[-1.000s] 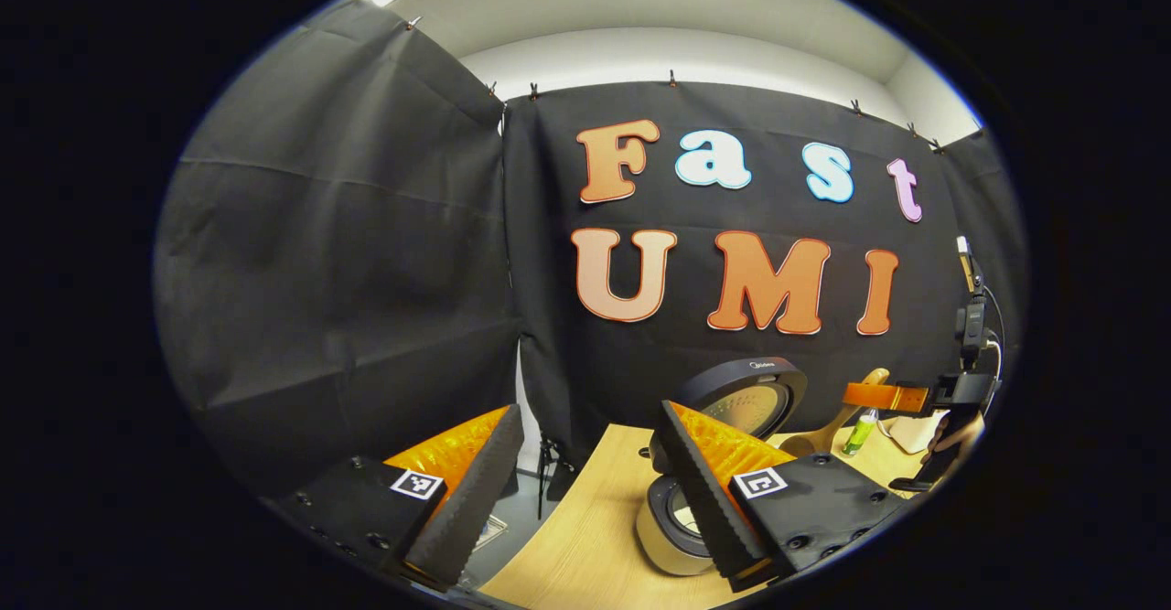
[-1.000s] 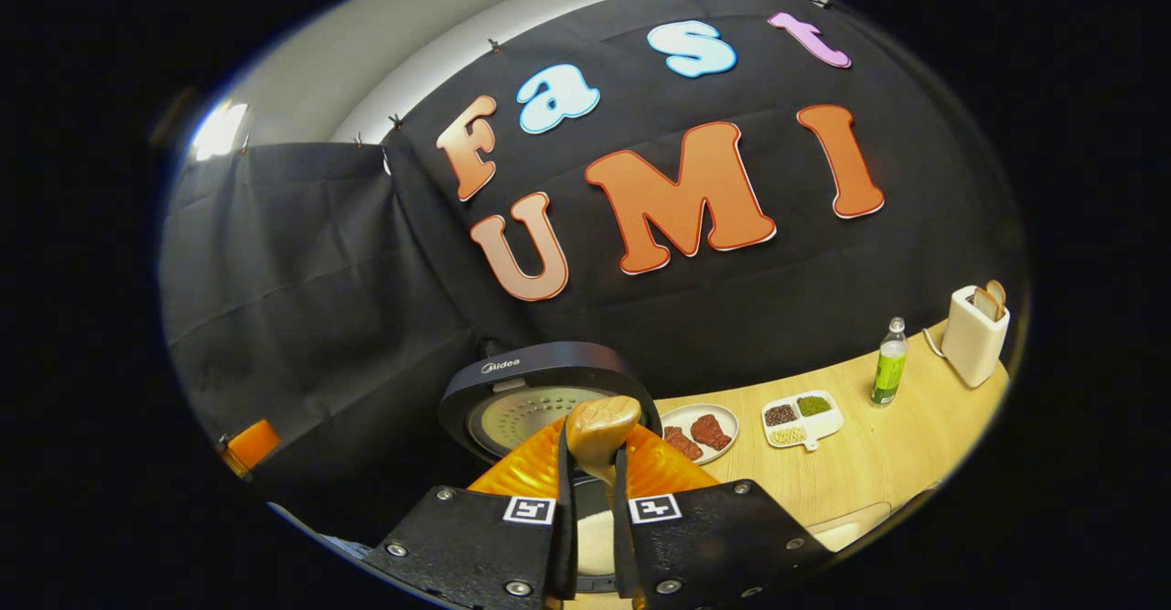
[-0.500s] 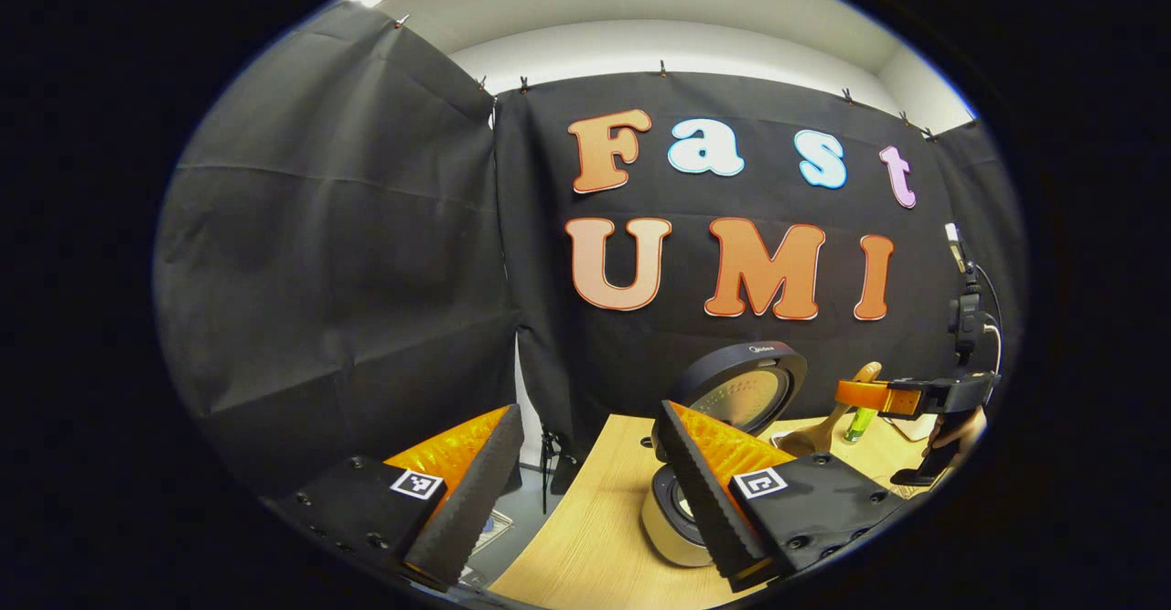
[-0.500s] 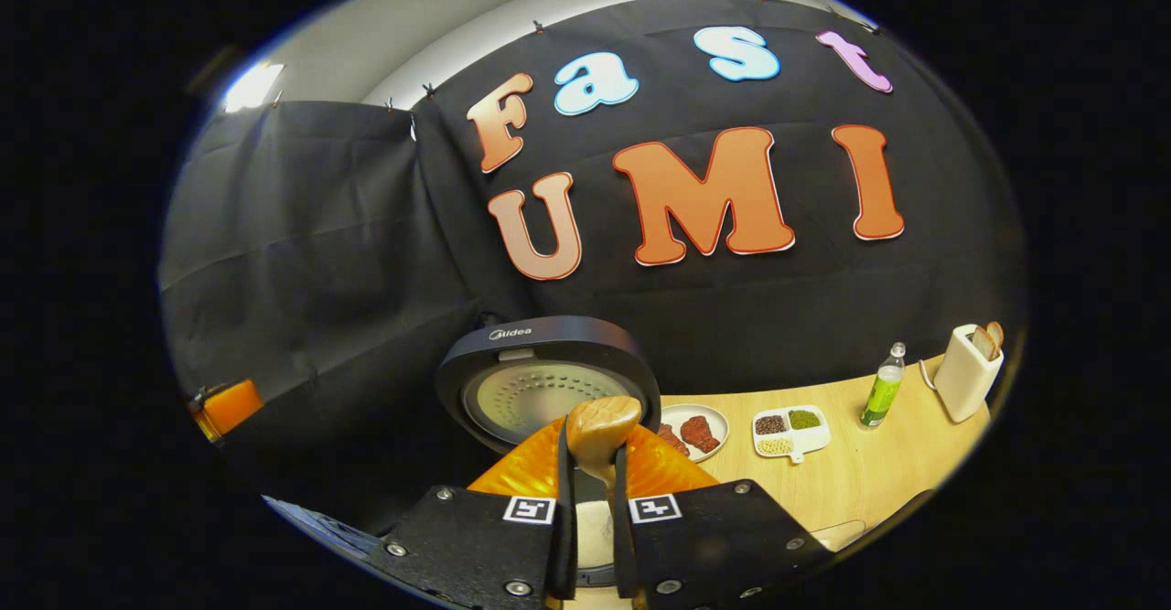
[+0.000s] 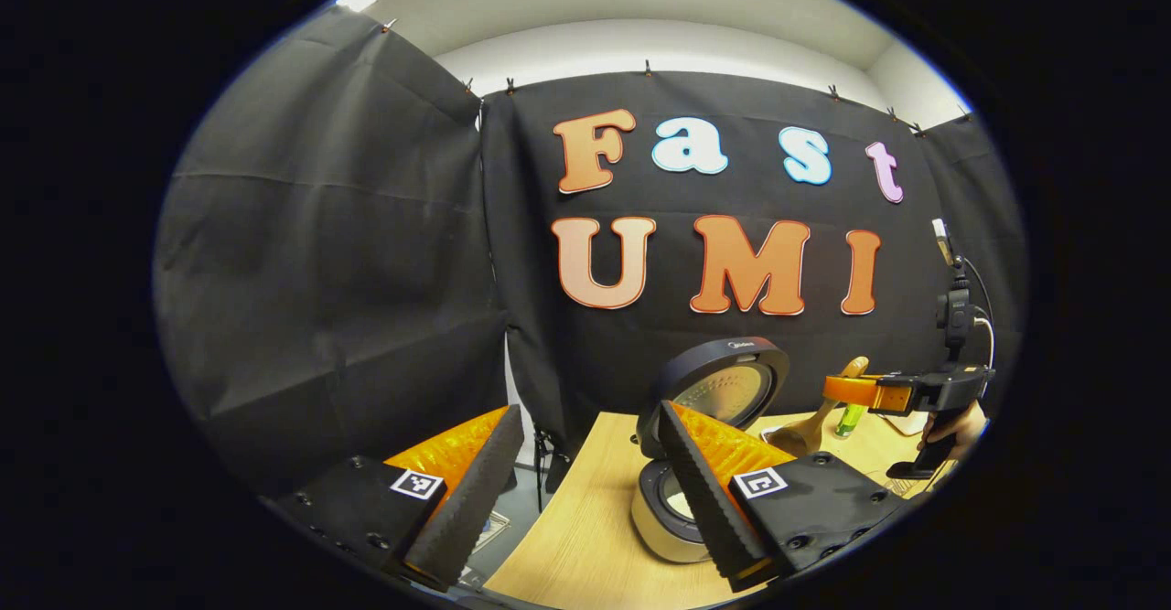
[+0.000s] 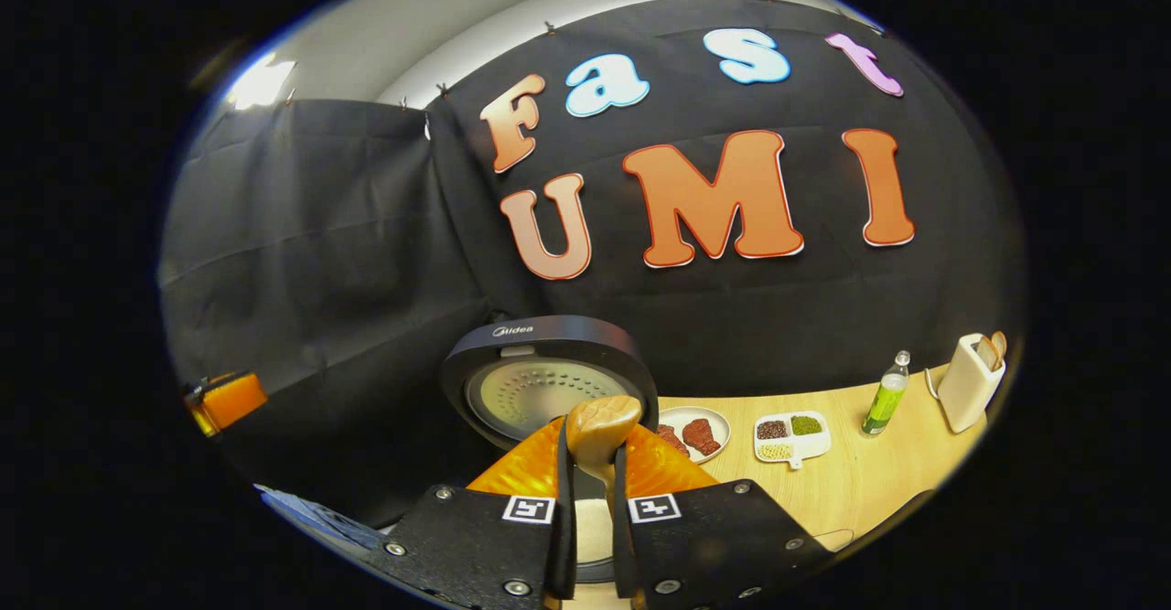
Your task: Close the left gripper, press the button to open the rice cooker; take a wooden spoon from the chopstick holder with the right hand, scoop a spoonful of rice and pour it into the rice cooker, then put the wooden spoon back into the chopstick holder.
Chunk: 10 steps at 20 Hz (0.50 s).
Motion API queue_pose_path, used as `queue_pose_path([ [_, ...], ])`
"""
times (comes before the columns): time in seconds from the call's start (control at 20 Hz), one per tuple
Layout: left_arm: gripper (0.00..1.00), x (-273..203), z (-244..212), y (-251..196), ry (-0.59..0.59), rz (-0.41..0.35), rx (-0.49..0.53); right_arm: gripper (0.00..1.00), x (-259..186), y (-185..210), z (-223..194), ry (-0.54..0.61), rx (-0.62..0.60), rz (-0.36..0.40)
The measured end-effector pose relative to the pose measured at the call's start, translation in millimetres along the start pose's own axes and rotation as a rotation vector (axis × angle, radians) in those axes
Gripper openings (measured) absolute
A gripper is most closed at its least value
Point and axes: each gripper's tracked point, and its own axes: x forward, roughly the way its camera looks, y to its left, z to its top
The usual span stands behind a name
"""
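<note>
My right gripper [image 6: 590, 486] is shut on the wooden spoon [image 6: 599, 425], whose rounded end sticks up between the fingers. Just beyond it stands the rice cooker, its round lid [image 6: 547, 381] raised open, with white rice [image 6: 595, 529] visible in the pot below the spoon. In the left gripper view my left gripper [image 5: 585, 491] is open and holds nothing, off the table's left end. From there the open rice cooker [image 5: 672, 511] stands partly behind my right finger. Farther right, the other gripper [image 5: 874, 392] holds the spoon [image 5: 814, 429] in a hand [image 5: 956, 427].
On the wooden table [image 6: 869, 486] to the right lie a plate of meat [image 6: 697, 432], a divided dish of beans [image 6: 792, 436], a green bottle [image 6: 885, 397] and a white toaster [image 6: 968, 383]. The left gripper [image 6: 225, 400] shows at the far left. The floor [image 5: 494, 529] lies below the table's left edge.
Both views have shifted a little: the cooker sits farther left in the left gripper view, and the right gripper view has levelled out. The spoon stays gripped. The left gripper stays open.
</note>
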Motion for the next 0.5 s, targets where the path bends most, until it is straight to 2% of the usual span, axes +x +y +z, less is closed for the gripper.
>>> queue_pose_path([
  [0.15,0.98,-2,6,-18,-0.012,-0.017,0.006,0.15,-15,-25,13,-0.016,0.049,-0.03],
  [0.35,0.98,-2,14,-47,-0.03,-0.039,0.016,0.15,-46,-73,28,-0.045,0.06,-0.092],
  [0.5,0.97,4,16,-69,-0.03,-0.056,0.006,0.15,-74,-113,34,-0.061,0.12,-0.128],
])
